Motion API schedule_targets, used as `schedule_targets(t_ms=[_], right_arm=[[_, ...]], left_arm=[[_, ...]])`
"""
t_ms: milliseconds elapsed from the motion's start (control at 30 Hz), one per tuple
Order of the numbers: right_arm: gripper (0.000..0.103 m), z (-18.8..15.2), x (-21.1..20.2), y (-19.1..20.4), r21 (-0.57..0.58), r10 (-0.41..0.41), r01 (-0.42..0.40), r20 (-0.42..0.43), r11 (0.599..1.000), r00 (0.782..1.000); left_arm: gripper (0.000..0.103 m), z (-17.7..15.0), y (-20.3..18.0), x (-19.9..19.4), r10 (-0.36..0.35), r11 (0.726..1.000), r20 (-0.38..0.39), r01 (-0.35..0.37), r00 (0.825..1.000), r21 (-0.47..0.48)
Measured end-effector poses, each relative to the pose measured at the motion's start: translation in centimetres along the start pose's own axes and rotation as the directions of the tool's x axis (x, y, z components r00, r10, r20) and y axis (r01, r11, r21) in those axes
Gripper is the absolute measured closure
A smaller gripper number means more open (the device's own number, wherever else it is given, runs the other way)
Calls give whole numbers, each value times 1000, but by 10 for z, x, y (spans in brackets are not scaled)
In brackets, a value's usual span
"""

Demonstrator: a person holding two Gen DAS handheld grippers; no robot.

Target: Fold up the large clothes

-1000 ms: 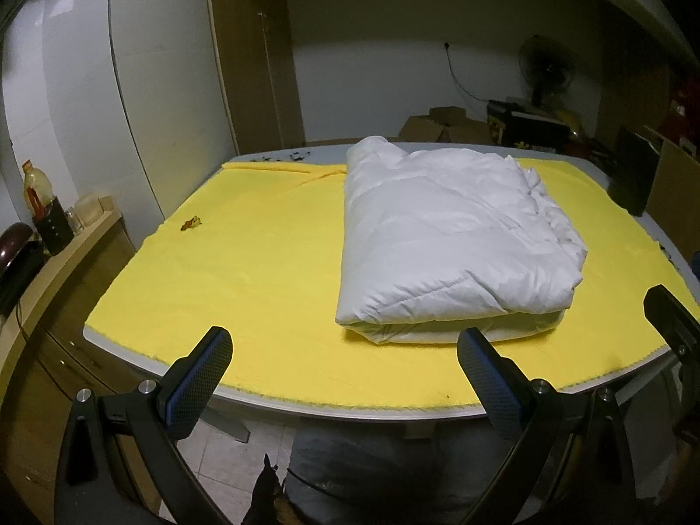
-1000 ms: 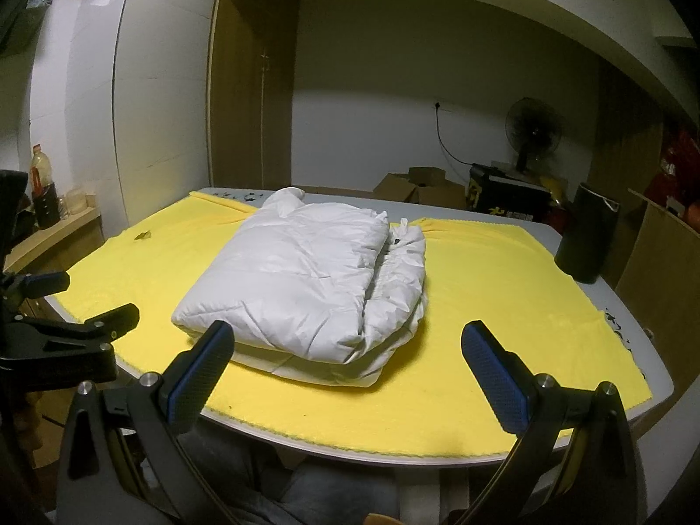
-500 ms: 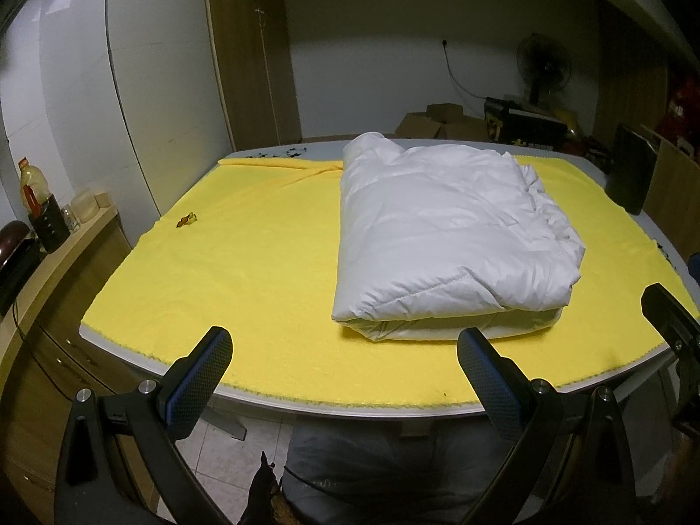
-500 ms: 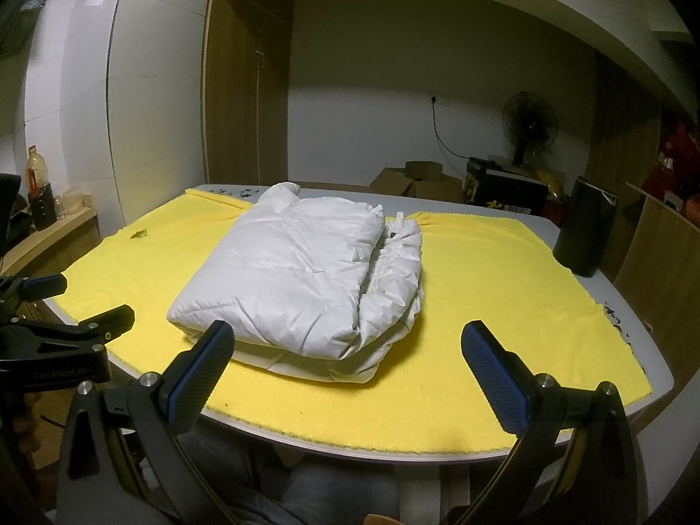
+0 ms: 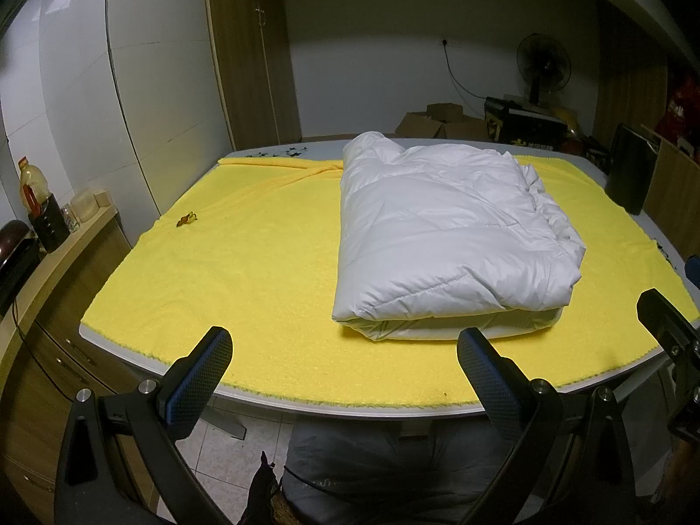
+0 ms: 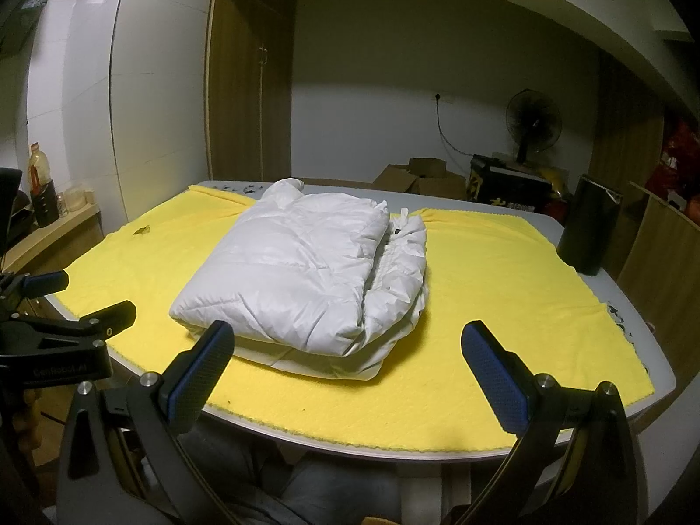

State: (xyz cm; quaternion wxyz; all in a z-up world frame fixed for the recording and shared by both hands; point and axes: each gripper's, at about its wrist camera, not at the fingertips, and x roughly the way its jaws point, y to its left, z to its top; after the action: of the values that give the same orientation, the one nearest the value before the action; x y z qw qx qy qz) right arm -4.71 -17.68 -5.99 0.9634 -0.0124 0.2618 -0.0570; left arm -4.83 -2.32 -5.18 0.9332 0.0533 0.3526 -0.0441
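A white puffy jacket [image 5: 450, 236] lies folded into a thick rectangular bundle on a yellow cloth [image 5: 245, 262] that covers the table [image 6: 656, 363]. Both grippers hover off the near edge of the table, short of the jacket and not touching it. From the left gripper [image 5: 343, 374] the jacket lies ahead and to the right. From the right gripper [image 6: 345, 365] it lies ahead and to the left. So the bundle sits between the two grippers, about equally near to each. Its long axis runs away from the near table edge toward the far edge. Both grippers are spread wide with nothing between their fingers. The jacket's top layer is smooth and quilted. Its right side shows bunched, wrinkled layers, with a thin lower layer poking out along the near edge. Judging by its compact shape, the folding looks nearly or fully done.
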Motion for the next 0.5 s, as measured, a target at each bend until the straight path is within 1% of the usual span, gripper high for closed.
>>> schedule_targets(t_ms=[500], right_arm=[[0, -1, 2, 1, -14, 15, -15, -7, 1000, 1000]], left_arm=[[0, -3, -2, 2, -4, 1000, -6, 4, 1000, 3]])
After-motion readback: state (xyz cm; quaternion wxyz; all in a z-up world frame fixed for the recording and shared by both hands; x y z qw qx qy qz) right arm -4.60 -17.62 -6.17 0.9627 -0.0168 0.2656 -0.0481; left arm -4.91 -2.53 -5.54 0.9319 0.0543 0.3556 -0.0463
